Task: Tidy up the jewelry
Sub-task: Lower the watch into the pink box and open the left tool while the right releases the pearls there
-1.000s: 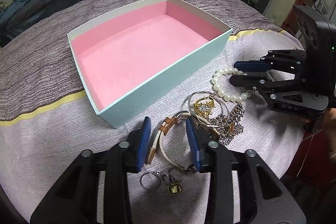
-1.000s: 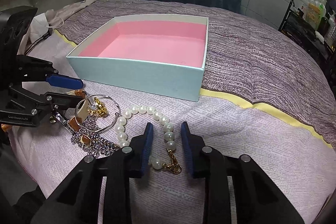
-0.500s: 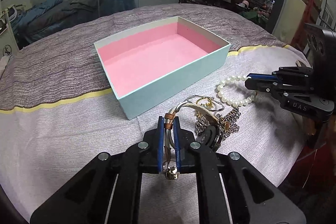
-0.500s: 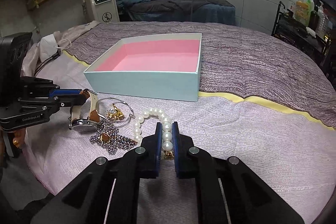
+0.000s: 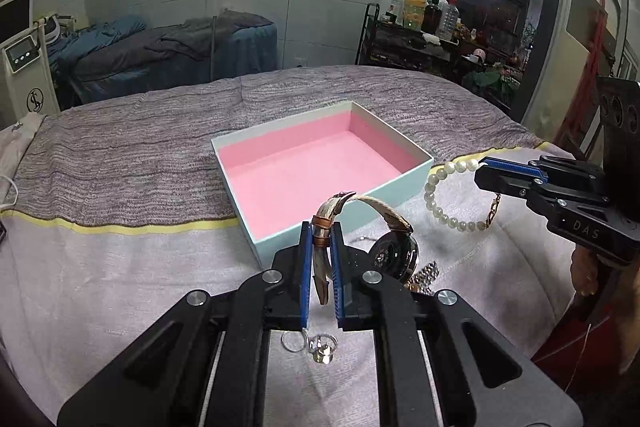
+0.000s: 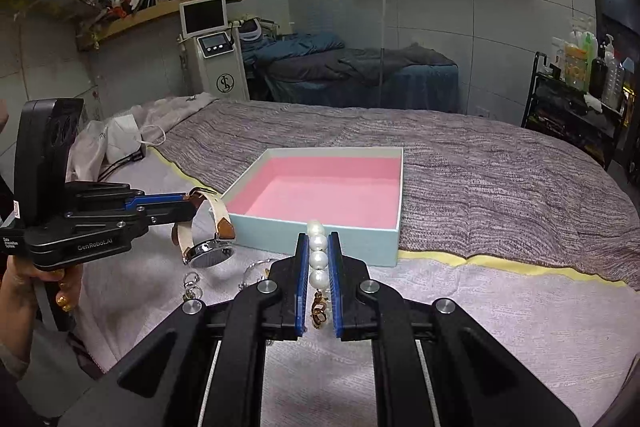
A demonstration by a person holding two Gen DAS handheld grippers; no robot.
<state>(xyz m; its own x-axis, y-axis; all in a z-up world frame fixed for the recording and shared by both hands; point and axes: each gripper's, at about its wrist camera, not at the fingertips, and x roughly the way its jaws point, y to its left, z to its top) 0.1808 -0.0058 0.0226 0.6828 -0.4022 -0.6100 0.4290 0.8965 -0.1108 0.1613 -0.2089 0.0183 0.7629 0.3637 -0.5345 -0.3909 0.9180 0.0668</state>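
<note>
Both hand-held grippers risen: left [image 5: 320, 239] clamps watch [image 5: 394, 251], right [image 6: 318, 251] pearls [image 6: 318, 259].

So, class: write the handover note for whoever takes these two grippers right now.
Left gripper: shut on the watch strap, watch lifted off the cloth.
Right gripper: shut on the pearl bracelet, also lifted.
Pink-lined box: ahead of both grippers, holds nothing.
Done: both pieces gripped and raised.
Left: place both in the box, then fetch the rings, chain and bangle on the cloth.
</note>
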